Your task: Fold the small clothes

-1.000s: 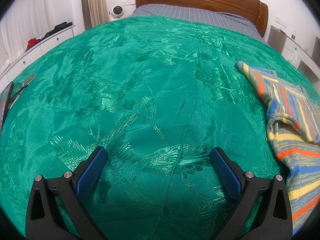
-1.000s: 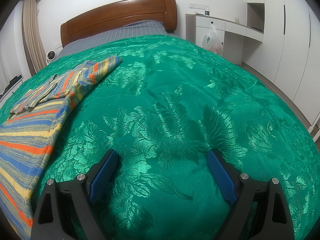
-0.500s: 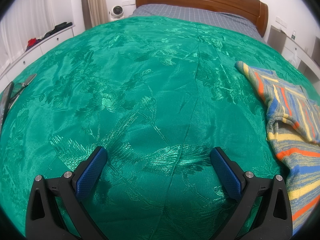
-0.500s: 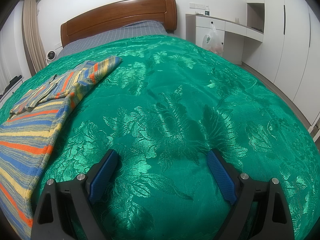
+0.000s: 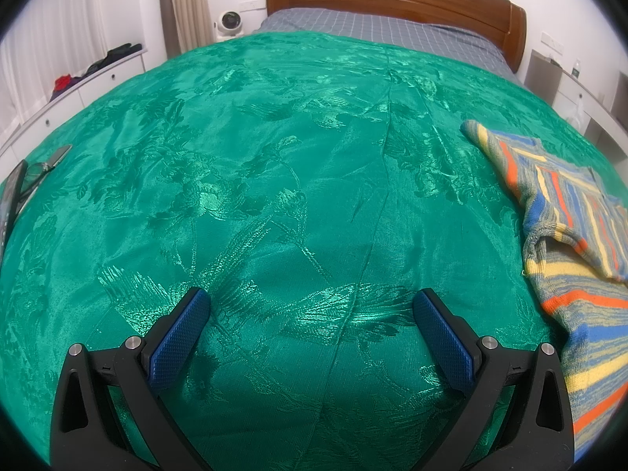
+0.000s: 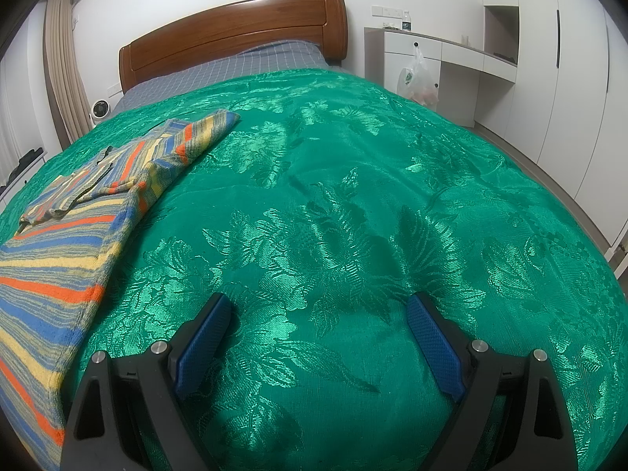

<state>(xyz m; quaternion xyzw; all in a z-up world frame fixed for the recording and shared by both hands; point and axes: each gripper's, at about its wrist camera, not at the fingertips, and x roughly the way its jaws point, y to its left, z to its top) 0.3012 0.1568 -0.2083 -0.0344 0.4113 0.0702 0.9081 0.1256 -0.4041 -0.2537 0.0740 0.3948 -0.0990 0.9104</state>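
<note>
The left gripper [image 5: 310,306] is hovering with its jaws spread wide, nothing between the blue pads [image 5: 178,339] but the green bedspread [image 5: 274,196] below. The right gripper [image 6: 320,314] is doing the same, its jaws standing wide apart over bare green fabric.

The striped garment [image 5: 569,235] is lying flat on the bedspread, off to the right of the left gripper and to the left of the right gripper [image 6: 78,235], so it is sitting between the two and touching neither. One sleeve is lying folded across the body, and its far end is reaching toward the headboard [image 6: 235,35].

At the left edge of the bed, a pair of glasses [image 5: 35,172] is resting on the bedspread beside a dark flat object too cropped to identify. Beyond the bed, a plastic bag [image 6: 416,78] is hanging on a white cabinet [image 6: 396,51], and a small white fan [image 5: 229,23] is sitting by the curtain [image 5: 184,4].
</note>
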